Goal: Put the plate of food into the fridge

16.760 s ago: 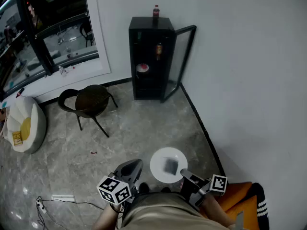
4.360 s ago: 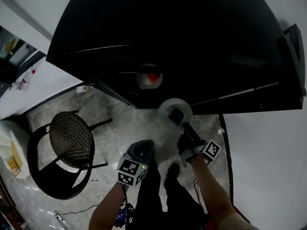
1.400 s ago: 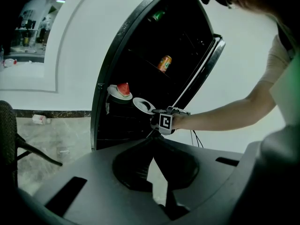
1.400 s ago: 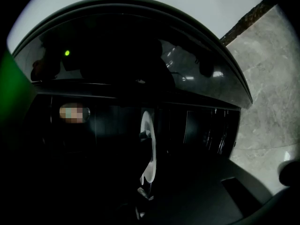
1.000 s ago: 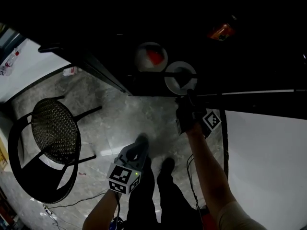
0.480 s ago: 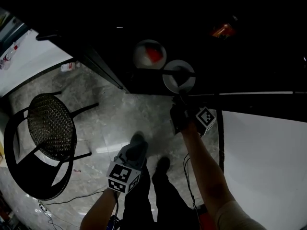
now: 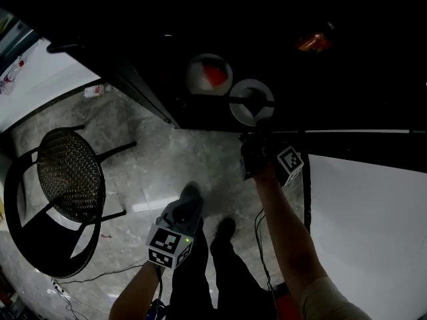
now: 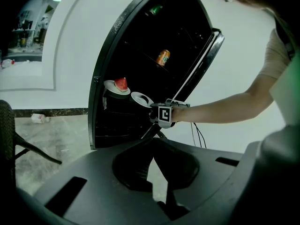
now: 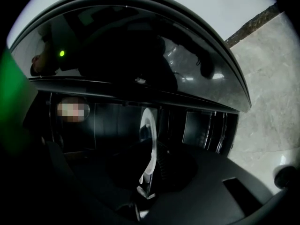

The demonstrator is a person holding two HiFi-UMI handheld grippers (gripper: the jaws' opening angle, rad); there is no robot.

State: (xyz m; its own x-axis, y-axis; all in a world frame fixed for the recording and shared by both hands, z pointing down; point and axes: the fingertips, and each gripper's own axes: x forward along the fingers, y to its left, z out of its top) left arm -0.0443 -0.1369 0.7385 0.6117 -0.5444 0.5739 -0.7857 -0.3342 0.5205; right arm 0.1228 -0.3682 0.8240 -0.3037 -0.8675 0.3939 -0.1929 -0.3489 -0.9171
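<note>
A white plate (image 7: 251, 102) with a dark piece of food on it hangs at the front of the open black fridge (image 7: 200, 19). My right gripper (image 7: 261, 127) is shut on its near rim. In the right gripper view the plate (image 9: 149, 139) shows edge-on between the jaws, with the dark fridge shelves behind it. The left gripper view shows the same plate (image 8: 140, 99) and the right gripper's marker cube (image 8: 165, 115) at the fridge (image 8: 136, 60) opening. My left gripper (image 7: 191, 193) hangs low over the floor, shut and empty, well short of the fridge.
Inside the fridge, a second plate with red food (image 7: 209, 74) sits just left of the held plate, and an orange can (image 7: 313, 42) stands on a higher shelf. The fridge door (image 8: 206, 55) stands open. A black mesh chair (image 7: 63, 179) is at the left, and a white wall (image 7: 367, 212) at the right.
The right gripper and its plate have only drifted slightly at the fridge opening. The left gripper has stayed low and almost still.
</note>
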